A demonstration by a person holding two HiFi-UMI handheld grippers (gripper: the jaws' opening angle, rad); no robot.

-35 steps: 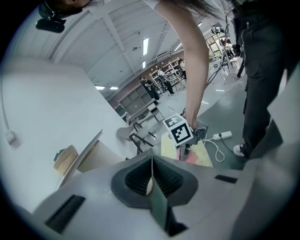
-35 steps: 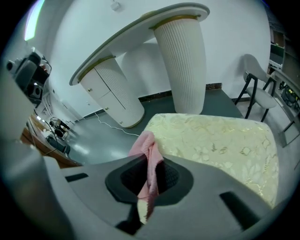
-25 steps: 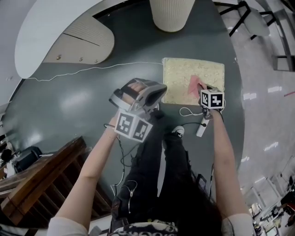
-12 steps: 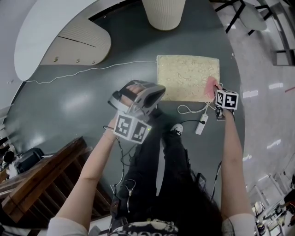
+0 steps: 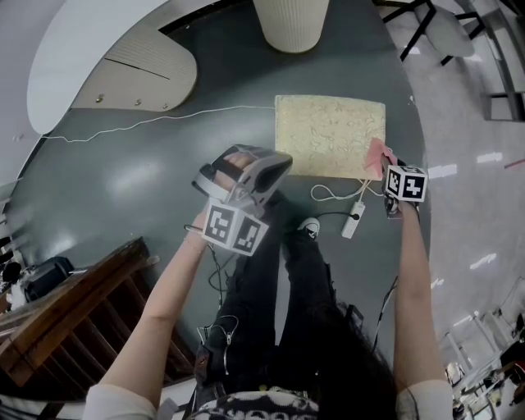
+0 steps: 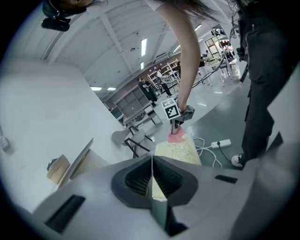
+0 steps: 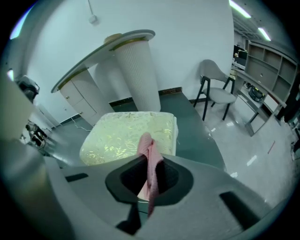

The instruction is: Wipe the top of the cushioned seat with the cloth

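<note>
Firmly, right tongs [image 7: 148, 186] pinch a limp pink cloth [image 7: 150, 157] at the square, floral-patterned seat's [image 7: 123, 136] corner; left tongs [image 6: 152, 182] pressed together

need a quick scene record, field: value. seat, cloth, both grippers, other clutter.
seat: cream patterned cushioned seat, just in front of a ribbed column
cloth: pink cloth, at the seat's near right corner; contact with the top unclear
right gripper: fingers shut on the cloth
left gripper: fingers together, nothing between them, held clear of the seat
clutter: white power strip near the seat's front edge
</note>
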